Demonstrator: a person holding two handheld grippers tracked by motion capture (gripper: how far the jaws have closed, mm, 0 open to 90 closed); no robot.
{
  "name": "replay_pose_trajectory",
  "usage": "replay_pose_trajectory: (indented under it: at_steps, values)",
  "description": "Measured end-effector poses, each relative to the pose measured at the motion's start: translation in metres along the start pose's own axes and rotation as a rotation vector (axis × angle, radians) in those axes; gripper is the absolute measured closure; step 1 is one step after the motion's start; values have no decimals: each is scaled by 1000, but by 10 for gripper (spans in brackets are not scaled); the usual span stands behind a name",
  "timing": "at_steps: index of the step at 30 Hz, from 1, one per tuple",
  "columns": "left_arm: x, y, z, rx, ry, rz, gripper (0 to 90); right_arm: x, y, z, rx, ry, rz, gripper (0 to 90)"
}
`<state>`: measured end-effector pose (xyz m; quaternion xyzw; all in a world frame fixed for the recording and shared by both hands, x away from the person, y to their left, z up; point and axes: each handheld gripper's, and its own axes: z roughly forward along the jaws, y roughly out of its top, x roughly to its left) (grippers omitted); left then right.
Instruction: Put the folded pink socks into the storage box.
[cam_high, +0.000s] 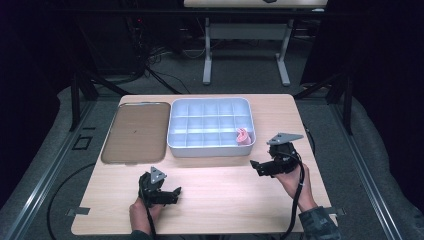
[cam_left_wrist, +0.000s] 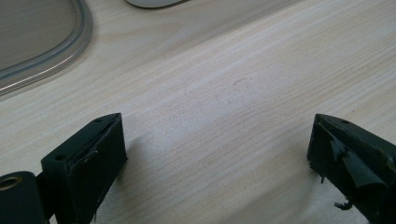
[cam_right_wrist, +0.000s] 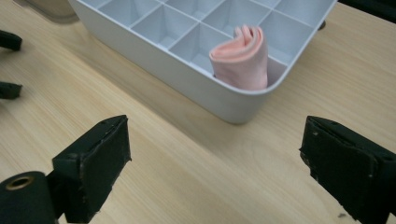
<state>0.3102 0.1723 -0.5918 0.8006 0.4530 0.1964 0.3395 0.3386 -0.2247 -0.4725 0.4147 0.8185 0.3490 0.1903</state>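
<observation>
A white compartment tray (cam_high: 210, 149) stands at the middle back of the table. A rolled pink cloth (cam_high: 243, 136) stands upright in its near right corner compartment, and the right gripper view shows that pink cloth (cam_right_wrist: 240, 58) close ahead, inside the tray's corner (cam_right_wrist: 243, 105). My right gripper (cam_high: 255, 167) is held just in front of the tray, jaws wide apart (cam_right_wrist: 215, 163) and empty, clear of the cloth. My left gripper (cam_high: 175, 192) rests low at the near left, open (cam_left_wrist: 217, 158) over bare wood.
A flat brown lid (cam_high: 135, 131) with a raised rim lies left of the white tray; its edge (cam_left_wrist: 70, 46) shows in the left gripper view. The wooden table (cam_high: 225, 200) has free room in front of the tray. The left gripper's tips (cam_right_wrist: 8, 41) show at the right gripper view's left edge.
</observation>
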Motion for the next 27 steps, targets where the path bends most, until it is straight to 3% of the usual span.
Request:
replay_pose_trajectory:
  at_steps: [4, 7, 8, 9, 14, 15, 20, 23, 27]
  values:
    - [0, 0, 0, 0, 0, 0, 41, -1, -18, 3, 16, -12, 8, 53]
    - [0, 0, 0, 0, 0, 1, 41, -3, -50, 16, 65, -21, 27, 29]
    - [0, 0, 0, 0, 0, 1, 41, -3, -50, 16, 65, -21, 27, 29]
    - [0, 0, 0, 0, 0, 1, 41, -3, -66, 23, 86, -38, 33, 13]
    - [0, 0, 0, 0, -1, 0, 41, -5, -92, 31, 92, -81, 61, 7]
    - [0, 0, 0, 0, -1, 1, 41, -7, -102, 33, 96, -112, 71, 7]
    - [0, 0, 0, 0, 0, 1, 41, -7, -117, 38, 84, -133, 66, 0]
    - [0, 0, 0, 0, 0, 1, 41, -13, -125, 37, 44, -84, 117, 0]
    - [0, 0, 0, 0, 0, 0, 42, -15, -129, 36, 26, -92, 123, 0]
